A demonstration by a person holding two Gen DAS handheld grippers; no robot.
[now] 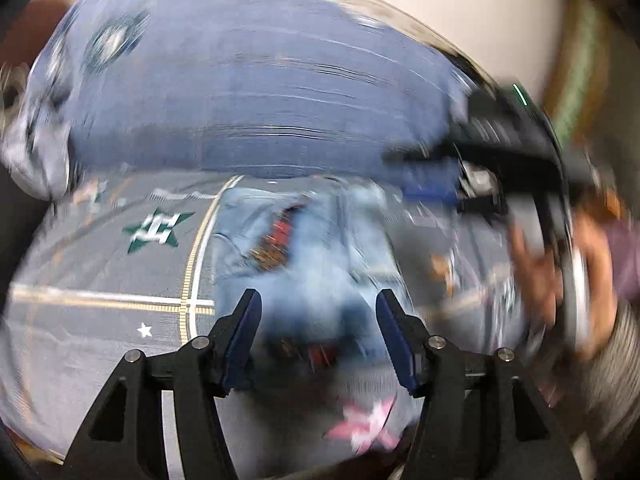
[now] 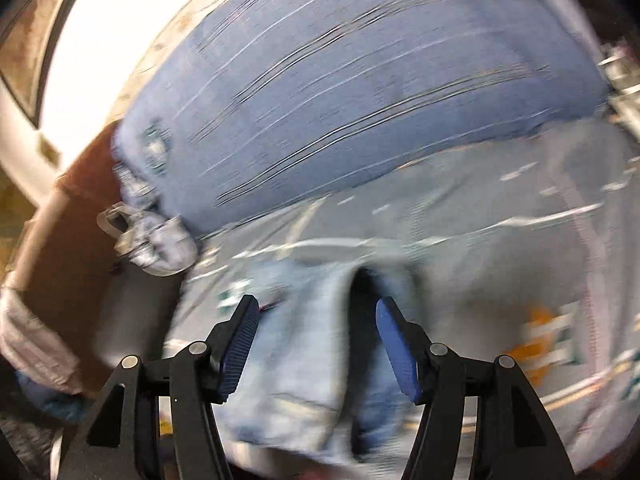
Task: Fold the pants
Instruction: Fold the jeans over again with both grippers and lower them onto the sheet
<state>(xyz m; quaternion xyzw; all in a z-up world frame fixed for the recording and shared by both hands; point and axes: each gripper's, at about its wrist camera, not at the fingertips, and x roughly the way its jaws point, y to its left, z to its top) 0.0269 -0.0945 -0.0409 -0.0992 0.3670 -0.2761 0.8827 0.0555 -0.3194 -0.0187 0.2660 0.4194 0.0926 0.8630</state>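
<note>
Light blue denim pants (image 1: 304,248) lie crumpled on a grey bedspread (image 1: 100,272) with star logos. Both views are motion-blurred. My left gripper (image 1: 318,312) is open just above the pants, with nothing between its blue pads. My right gripper (image 2: 316,320) is open over a raised fold of the pants (image 2: 320,340), holding nothing. The right gripper also shows in the left wrist view (image 1: 500,160) at the right, held by a hand (image 1: 560,272).
A large blue pillow (image 1: 248,92) lies across the bed behind the pants and also shows in the right wrist view (image 2: 360,92). A brown bed frame (image 2: 68,240) and a pale wall (image 2: 100,40) are at the left. A pink star logo (image 1: 364,424) is near my left gripper.
</note>
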